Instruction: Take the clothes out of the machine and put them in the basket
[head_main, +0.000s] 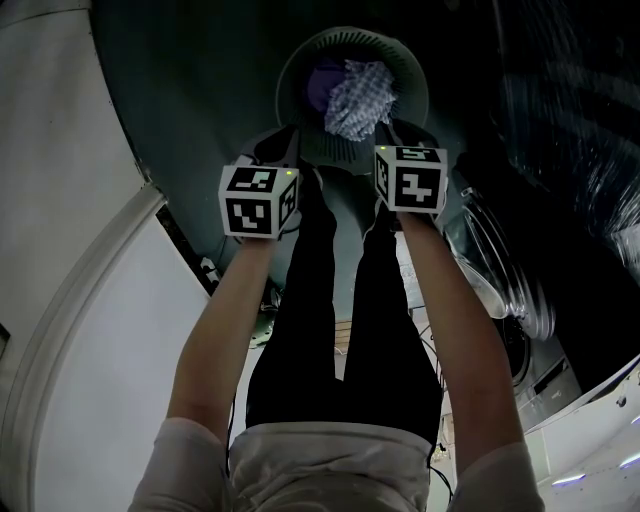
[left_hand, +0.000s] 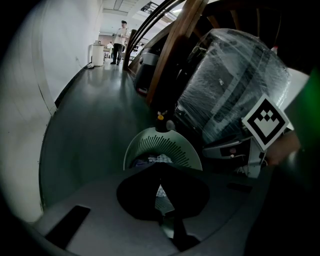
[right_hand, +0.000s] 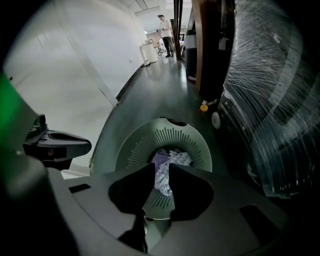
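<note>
A round pale-green laundry basket (head_main: 410, 70) stands on the dark floor below both grippers. Inside it lie a purple garment (head_main: 325, 85) and a white patterned cloth (head_main: 360, 95). In the left gripper view, my left gripper (left_hand: 159, 167) hangs over the basket (left_hand: 165, 145), its jaw tips touching and nothing visible between them. My right gripper (right_hand: 162, 165) is above the basket (right_hand: 165, 137) with its jaws a little apart. The white patterned cloth (right_hand: 165, 182) shows in that gap; I cannot tell if it touches the pads. The marker cubes (head_main: 258, 200) hide both grippers' jaws in the head view.
A plastic-wrapped machine (left_hand: 235, 95) stands right of the basket, also visible in the right gripper view (right_hand: 280, 100). A white wall (head_main: 60, 200) runs along the left. A small yellow object (right_hand: 203, 107) lies on the floor beyond the basket. A person (left_hand: 120, 42) stands far down the corridor.
</note>
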